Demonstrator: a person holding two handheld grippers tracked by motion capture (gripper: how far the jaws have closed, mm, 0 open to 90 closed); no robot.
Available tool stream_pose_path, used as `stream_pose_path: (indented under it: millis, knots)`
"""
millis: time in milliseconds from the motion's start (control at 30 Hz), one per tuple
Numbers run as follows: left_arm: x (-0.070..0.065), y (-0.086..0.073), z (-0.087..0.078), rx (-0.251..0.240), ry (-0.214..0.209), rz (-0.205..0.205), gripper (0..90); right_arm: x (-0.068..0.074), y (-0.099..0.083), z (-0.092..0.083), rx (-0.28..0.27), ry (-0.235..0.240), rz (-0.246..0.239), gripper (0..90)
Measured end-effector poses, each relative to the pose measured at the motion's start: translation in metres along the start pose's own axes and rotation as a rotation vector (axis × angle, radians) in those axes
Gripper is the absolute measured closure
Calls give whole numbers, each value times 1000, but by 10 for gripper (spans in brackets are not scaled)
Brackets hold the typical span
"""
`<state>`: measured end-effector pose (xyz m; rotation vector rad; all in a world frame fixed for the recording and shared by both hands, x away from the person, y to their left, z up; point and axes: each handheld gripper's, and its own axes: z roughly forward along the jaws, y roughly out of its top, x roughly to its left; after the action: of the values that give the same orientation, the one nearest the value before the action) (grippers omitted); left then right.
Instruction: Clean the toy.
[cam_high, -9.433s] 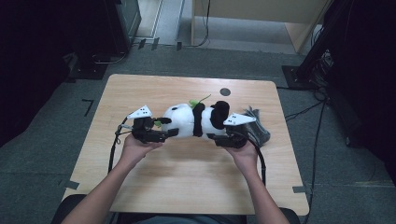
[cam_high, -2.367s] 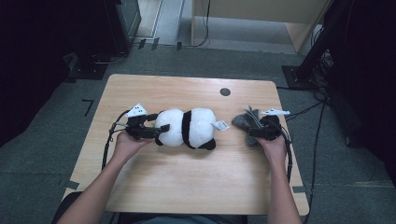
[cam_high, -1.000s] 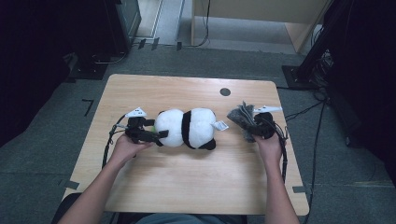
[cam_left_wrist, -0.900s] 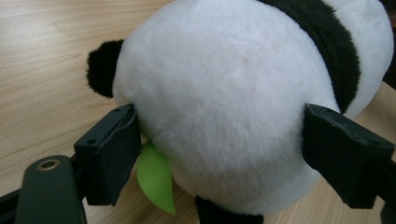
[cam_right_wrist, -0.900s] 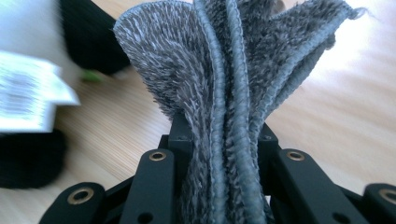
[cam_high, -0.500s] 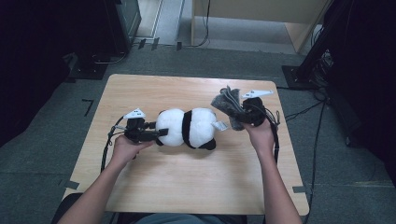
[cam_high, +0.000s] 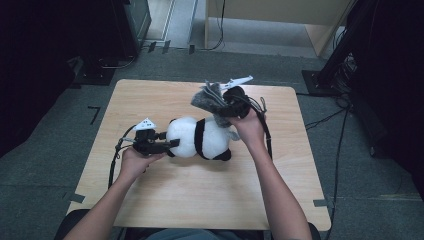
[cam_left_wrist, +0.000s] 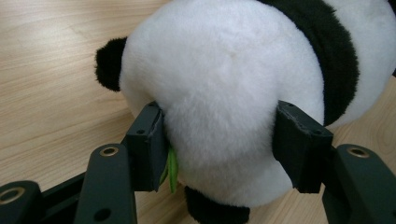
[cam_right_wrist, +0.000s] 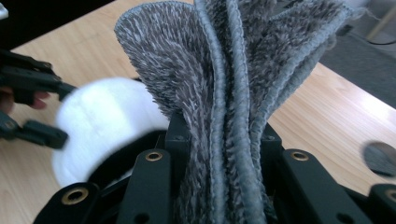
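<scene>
- Now we have the panda plush (cam_high: 197, 137) as our landmark: it lies on its side on the desk (cam_high: 165, 200), near the middle, head end toward our left.
- Our left hand-held gripper (cam_high: 162, 145) sits at the panda's head end; in the left gripper view its jaws have just been closing and the pads (cam_left_wrist: 149, 144) now press into the white fur on both sides, so we judge it clenched on the panda plush, pinning it in place. A small green strip (cam_left_wrist: 172, 170) pokes out beside one pad.
- Our right hand-held gripper (cam_high: 220, 102) is lifted just above the panda's rear end, grasping a folded grey cloth (cam_high: 206, 97); in the right gripper view the cloth's (cam_right_wrist: 233, 93) folds stand up bunched between the clamped jaws.
- The step in hand, as we read it, is bringing the cloth over to the panda while the other hand steadies it.
- Next, we think the right hand needs to lower the cloth onto the panda's body, keeping the grip firm so the folds do not slip, while the left keeps its hold so the plush does not roll.
</scene>
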<state>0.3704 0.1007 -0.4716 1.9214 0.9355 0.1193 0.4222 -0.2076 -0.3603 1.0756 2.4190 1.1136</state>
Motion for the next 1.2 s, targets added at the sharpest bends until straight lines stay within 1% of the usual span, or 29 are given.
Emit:
stream_pose_path:
  millis: [100, 200, 300, 367, 433, 500, 533, 600, 667, 733, 767, 800, 833, 933, 1000, 1067, 1133, 1200]
  knots:
    - [0, -1, 0, -9, 5, 4, 404, 10, 13, 16, 25, 21, -19, 677]
    - [0, -2, 0, -11, 7, 6, 400, 19, 23, 31, 49, 48, -22, 677]
    - [-1, -2, 0, -14, 9, 6, 399, 29, 32, 46, 62, 71, -37, 676]
    - [-1, -2, 0, -15, 13, 9, 401, 36, 37, 56, 68, 97, -38, 676]
    - [-2, -1, 0, -13, 16, 11, 402, 42, 42, 65, 74, 111, -47, 676]
    - [-2, -1, 0, -12, 20, 10, 401, 49, 45, 75, 86, 133, -45, 675]
    - [-2, -1, 0, -13, 22, 9, 401, 52, 46, 80, 89, 144, -53, 675]
    - [-3, -1, 0, -15, 24, 10, 402, 60, 47, 91, 114, 159, -65, 671]
    - [-2, -1, 1, -8, 25, 5, 404, 63, 45, 100, 150, 155, -82, 652]
    - [-1, 0, 1, 2, 28, -8, 408, 63, 42, 107, 165, 158, -95, 612]
    - [-1, 2, 1, 27, 32, -15, 410, 61, 41, 108, 172, 166, -96, 585]
    - [-2, 4, 1, 40, 39, -15, 411, 58, 40, 111, 188, 188, -100, 580]
    - [-3, 4, 2, 40, 45, -12, 410, 57, 38, 112, 196, 192, -96, 579]
    - [-3, 4, 3, 30, 37, -6, 411, 51, 37, 111, 202, 198, -52, 577]
    - [-3, 3, 3, 26, 34, -7, 412, 49, 36, 110, 200, 192, -41, 581]
    - [-3, 3, 4, 24, 37, -4, 414, 46, 35, 108, 202, 187, -45, 604]
    - [-3, 3, 4, 24, 35, -5, 414, 42, 35, 105, 209, 154, -62, 623]
    - [-3, 3, 4, 22, 34, -6, 414, 37, 34, 103, 219, 142, -60, 629]
